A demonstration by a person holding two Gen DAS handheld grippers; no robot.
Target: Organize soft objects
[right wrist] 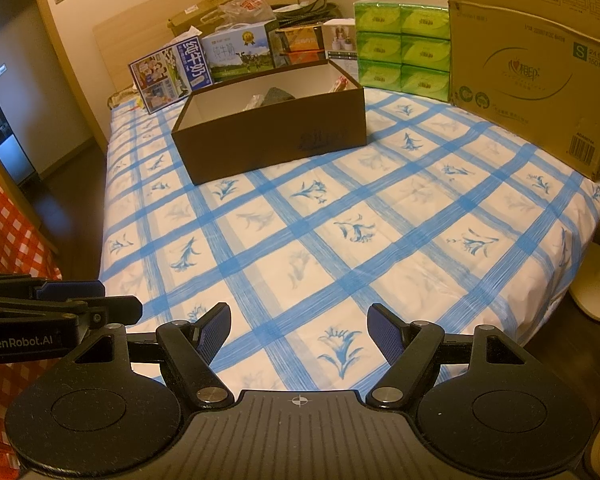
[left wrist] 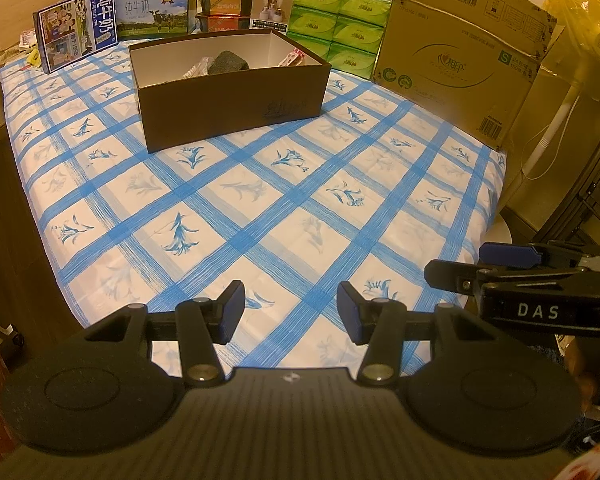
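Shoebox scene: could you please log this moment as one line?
left hand-held gripper: open, empty | right hand-held gripper: open, empty | shoebox: open on bed, grey soft item inside | bedsheet: no loose items

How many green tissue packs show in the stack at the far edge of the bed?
6 green tissue packs, stacked in two columns of three between the small white box and the large cardboard carton; more may be hidden behind them.
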